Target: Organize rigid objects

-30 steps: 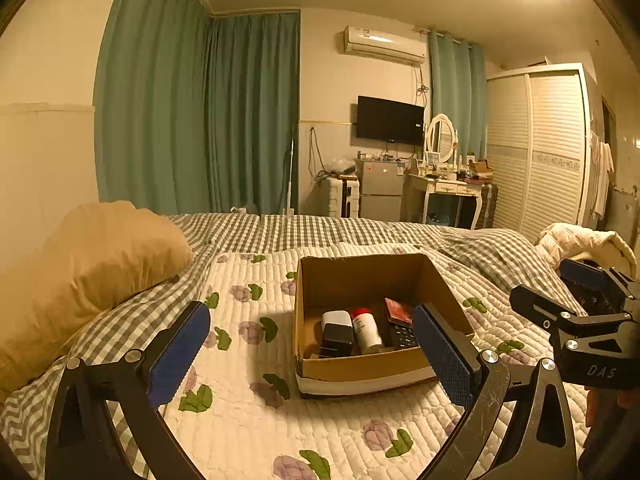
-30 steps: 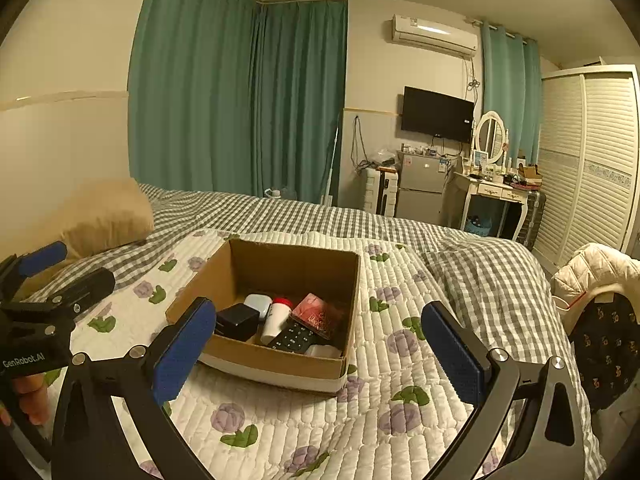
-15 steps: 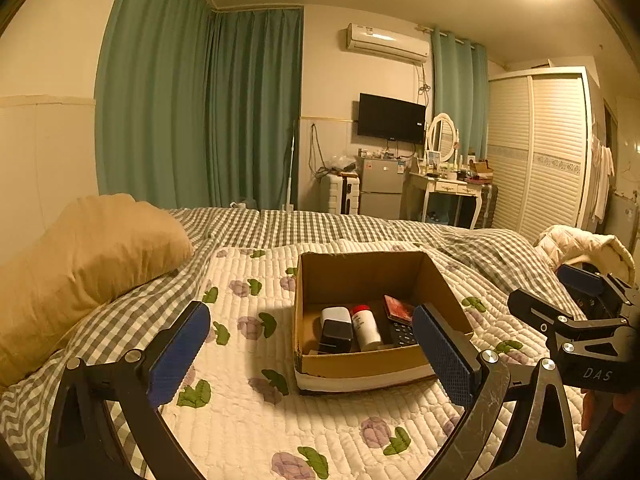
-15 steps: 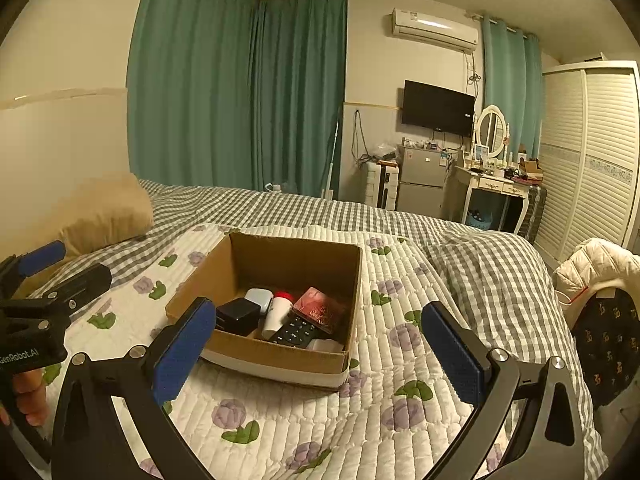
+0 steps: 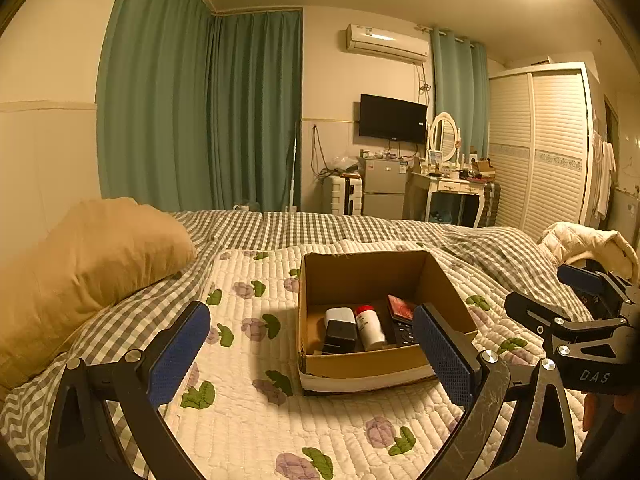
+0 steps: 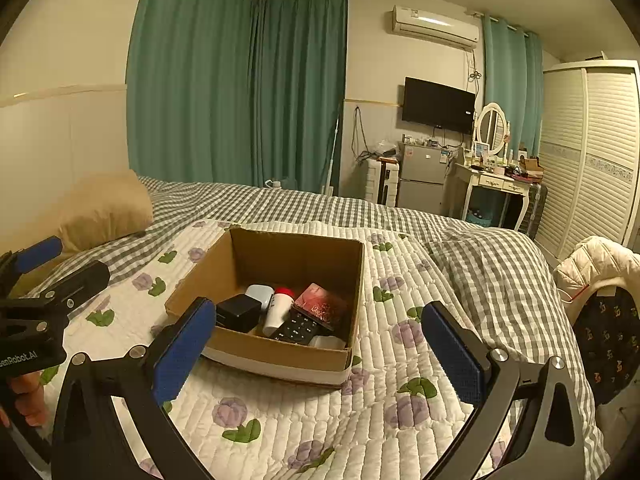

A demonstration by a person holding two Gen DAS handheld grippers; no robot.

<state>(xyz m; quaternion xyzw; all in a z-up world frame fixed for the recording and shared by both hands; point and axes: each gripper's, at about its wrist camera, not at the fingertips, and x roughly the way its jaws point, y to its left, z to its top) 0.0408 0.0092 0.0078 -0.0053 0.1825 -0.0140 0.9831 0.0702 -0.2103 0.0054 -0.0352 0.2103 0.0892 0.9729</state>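
An open cardboard box [image 5: 362, 364] [image 6: 280, 354] sits on the quilted bed. Inside lie a black block [image 5: 340, 336] [image 6: 239, 313], a white case [image 5: 339, 314] [image 6: 260, 293], a white bottle with a red cap [image 5: 370, 327] [image 6: 277, 309], a black remote [image 5: 402, 332] [image 6: 299, 327] and a red card [image 5: 401, 307] [image 6: 320, 305]. My left gripper [image 5: 310, 354] is open and empty, held above the quilt in front of the box. My right gripper [image 6: 318, 354] is open and empty, also in front of the box. Each gripper shows in the other's view, the right one [image 5: 576, 312] and the left one [image 6: 44, 268].
A tan pillow [image 5: 88, 264] lies at the left on the checked bedding. A cream jacket [image 6: 600, 264] hangs over a chair at the right. Beyond the bed stand a small fridge [image 5: 382, 188], a dressing table [image 5: 452, 188] and a wardrobe [image 5: 540, 148].
Both grippers have drawn back and risen slightly, so the box sits a little lower and smaller in both views. Both stay open; the box's contents have not moved.
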